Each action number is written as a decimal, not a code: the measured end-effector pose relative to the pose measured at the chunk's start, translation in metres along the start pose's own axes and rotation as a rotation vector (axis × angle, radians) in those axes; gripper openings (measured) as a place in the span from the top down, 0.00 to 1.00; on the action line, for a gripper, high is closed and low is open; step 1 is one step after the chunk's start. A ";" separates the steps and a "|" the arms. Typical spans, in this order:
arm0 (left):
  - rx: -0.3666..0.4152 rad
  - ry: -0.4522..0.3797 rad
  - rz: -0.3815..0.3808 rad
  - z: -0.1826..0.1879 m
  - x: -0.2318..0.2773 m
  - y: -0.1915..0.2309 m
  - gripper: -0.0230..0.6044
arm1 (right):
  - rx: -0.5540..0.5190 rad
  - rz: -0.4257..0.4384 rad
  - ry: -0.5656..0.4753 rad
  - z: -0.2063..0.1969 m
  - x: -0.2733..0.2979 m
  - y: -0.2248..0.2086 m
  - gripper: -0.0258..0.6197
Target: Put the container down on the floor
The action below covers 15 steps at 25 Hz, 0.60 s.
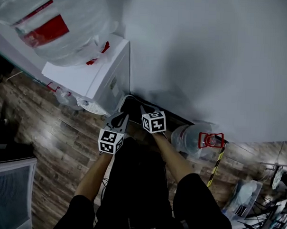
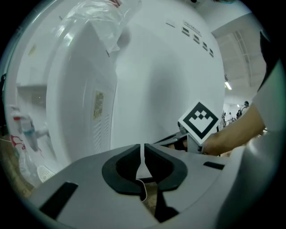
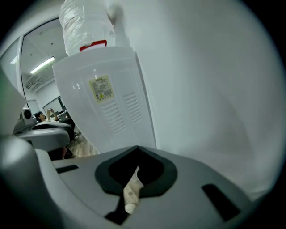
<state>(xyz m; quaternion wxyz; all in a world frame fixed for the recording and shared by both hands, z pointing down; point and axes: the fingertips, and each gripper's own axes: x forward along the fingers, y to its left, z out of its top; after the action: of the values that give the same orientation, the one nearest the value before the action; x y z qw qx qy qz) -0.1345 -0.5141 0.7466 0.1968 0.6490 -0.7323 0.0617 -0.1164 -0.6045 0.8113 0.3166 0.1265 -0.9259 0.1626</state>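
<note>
**A:** Left side?

**B:** Water dispenser (image 1: 102,72) is standing against the wall. The left hand-held gripper (image 1: 119,119) is hovering low beside it, jaws together, carrying nothing.

**A:** And right?

**B:** Right hand-held gripper (image 1: 143,109) is pinching shut too, apparently empty. The container (image 1: 190,137) is lying on the floor (image 1: 52,126) just right of it, so it's probably set down already.

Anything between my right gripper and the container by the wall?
Nothing visible. The container sits at the foot of the wall, to the right of the right gripper. That gripper is shut and points at the wall beside the water dispenser, not at the container.
</note>
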 end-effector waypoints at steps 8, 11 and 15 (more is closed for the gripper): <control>0.020 0.011 -0.012 0.112 -0.064 -0.048 0.90 | 0.044 -0.017 -0.028 0.072 -0.128 0.040 0.94; 0.025 -0.005 0.004 0.148 -0.080 -0.056 0.90 | 0.045 -0.011 -0.062 0.101 -0.165 0.056 0.94; 0.051 -0.005 0.002 0.188 -0.096 -0.072 0.90 | 0.025 -0.022 -0.113 0.138 -0.209 0.072 0.94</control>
<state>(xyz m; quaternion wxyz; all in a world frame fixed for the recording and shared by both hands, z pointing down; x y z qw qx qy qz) -0.0959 -0.5007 0.5275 0.1783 0.6534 -0.7315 0.0790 -0.0551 -0.5641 0.5609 0.2638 0.1495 -0.9388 0.1634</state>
